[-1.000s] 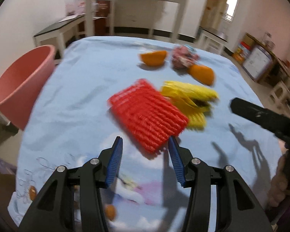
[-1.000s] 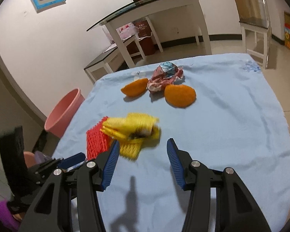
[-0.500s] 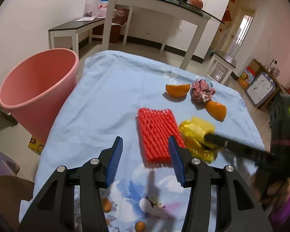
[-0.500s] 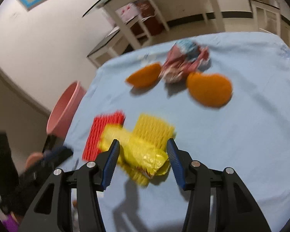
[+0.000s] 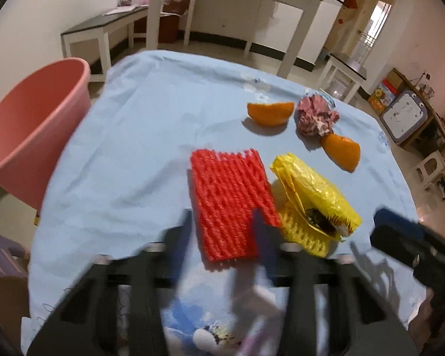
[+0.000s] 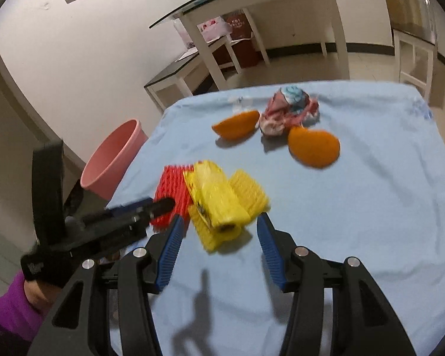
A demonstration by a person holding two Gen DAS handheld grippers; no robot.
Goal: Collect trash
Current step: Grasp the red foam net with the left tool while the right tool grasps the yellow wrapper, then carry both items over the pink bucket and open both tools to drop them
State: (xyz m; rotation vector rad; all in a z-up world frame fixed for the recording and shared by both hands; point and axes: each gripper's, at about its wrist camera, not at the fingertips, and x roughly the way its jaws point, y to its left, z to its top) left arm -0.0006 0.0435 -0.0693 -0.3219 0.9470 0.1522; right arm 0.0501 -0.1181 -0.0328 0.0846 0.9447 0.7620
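My left gripper [image 5: 225,231] is closing, its blurred jaws straddling the near end of the red foam net [image 5: 232,204], which lies flat on the blue tablecloth [image 5: 133,148]; the smear keeps me from telling whether my pads press it yet. The net is a ribbed, bright red rectangle with a jagged far edge. My right gripper [image 6: 219,237] is also narrowing its jaws, and they stand apart, with the near end of the yellow plastic wrapper [image 6: 215,201] just ahead of the gap and touched by neither pad.

That wrapper is crumpled and glossy, rolled into a loose tube with dark bits showing at its open end, and it lies on top of a yellow foam net [image 6: 249,194]. Both sit just beside the red net, touching its right edge as my left camera sees it.

Farther out on the cloth lie two pieces of orange peel [image 5: 269,112] [image 5: 341,151], with a crumpled pink and white wad [image 5: 316,115] between them, touching the nearer one.

Off the table's left edge stands a pink bucket [image 5: 29,124]; what shows of its inside holds nothing.

A purple sleeve [image 6: 11,308] shows behind my left gripper in the right camera.
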